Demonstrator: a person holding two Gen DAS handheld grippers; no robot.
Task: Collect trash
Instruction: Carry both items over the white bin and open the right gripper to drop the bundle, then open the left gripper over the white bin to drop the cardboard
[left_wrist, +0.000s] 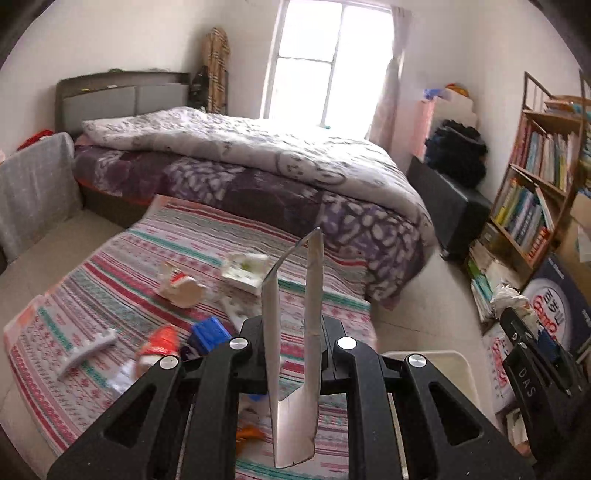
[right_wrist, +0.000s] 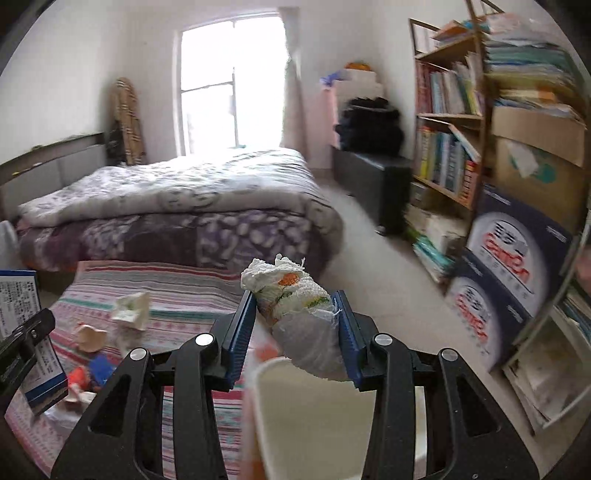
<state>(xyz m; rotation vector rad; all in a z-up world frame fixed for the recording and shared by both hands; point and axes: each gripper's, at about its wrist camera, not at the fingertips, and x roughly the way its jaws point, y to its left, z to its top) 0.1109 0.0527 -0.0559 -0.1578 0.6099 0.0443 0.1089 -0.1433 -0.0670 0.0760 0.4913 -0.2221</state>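
From the left wrist, the left gripper (left_wrist: 293, 343) pinches a flattened cardboard box (left_wrist: 293, 354) that stands upright, long axis pointing away, above the striped mat (left_wrist: 110, 280).

From the right wrist, the right gripper (right_wrist: 297, 332) squeezes a crumpled paper wad (right_wrist: 295, 302); the white bin (right_wrist: 314, 413) sits directly below and nearer, so I'd guess the wad drops straight down.

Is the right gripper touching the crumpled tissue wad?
Touching. The right wrist view shows the right gripper with both blue jaws pressed against the crumpled tissue wad.
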